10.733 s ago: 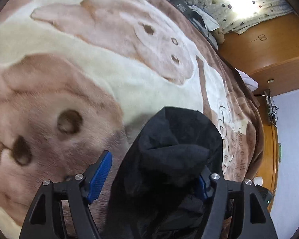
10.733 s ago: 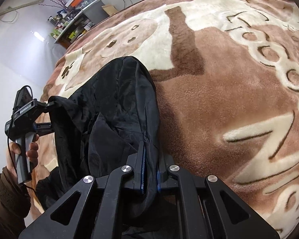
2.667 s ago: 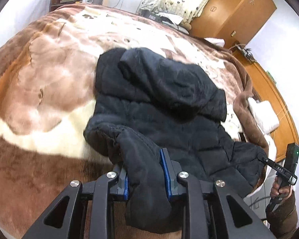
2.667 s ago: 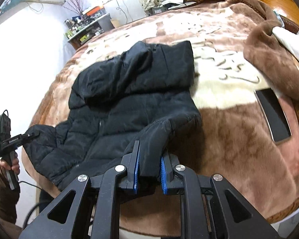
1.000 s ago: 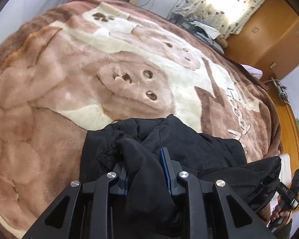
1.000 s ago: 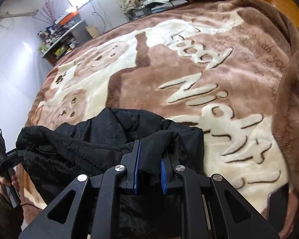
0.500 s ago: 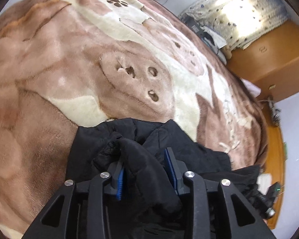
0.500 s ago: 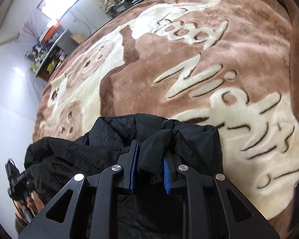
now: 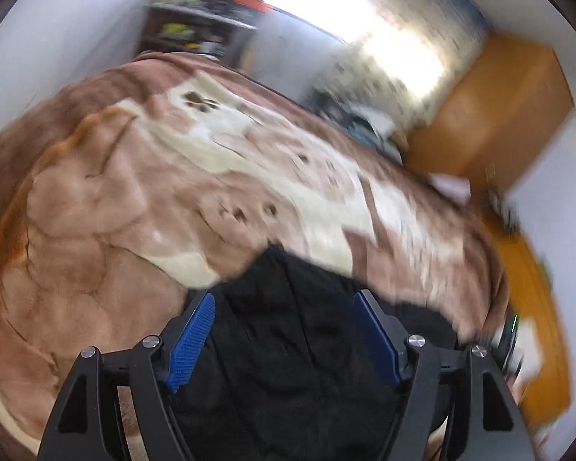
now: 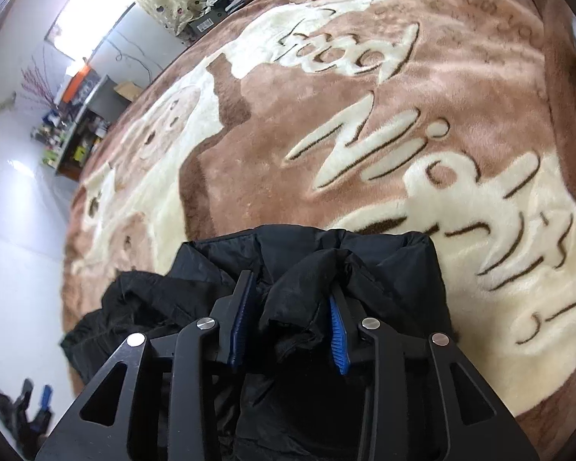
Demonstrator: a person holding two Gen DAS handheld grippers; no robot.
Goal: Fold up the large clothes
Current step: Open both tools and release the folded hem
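My left gripper (image 9: 284, 330) hangs above the black jacket (image 9: 299, 349), jaws spread wide and just been opening; the blue pads (image 9: 190, 336) stand clear of the cloth, nothing pressed between them. That view is smeared with motion blur, so fine detail is lost.

My right gripper (image 10: 288, 317) sits low over the same jacket (image 10: 364, 269), jaws partly parted and also just been opening. A bunched fold of black fabric stands up between them. The left pad (image 10: 242, 320) shows a gap to the cloth; the fold leans against the right pad, but I read no squeeze there, so I count the grip as let go.

The jacket lies folded in a thick bundle on the bed, on a plush brown-and-cream blanket (image 10: 422, 123) with "Good Night" lettering and bear figures. Its far edge runs straight across the blanket just beyond my right jaws; a looser rumpled part (image 10: 126, 307) spills toward the left of the right view.

A cluttered shelf (image 10: 76, 123) stands against the wall past the bed. A wooden cabinet (image 9: 495, 115) shows in the left view.
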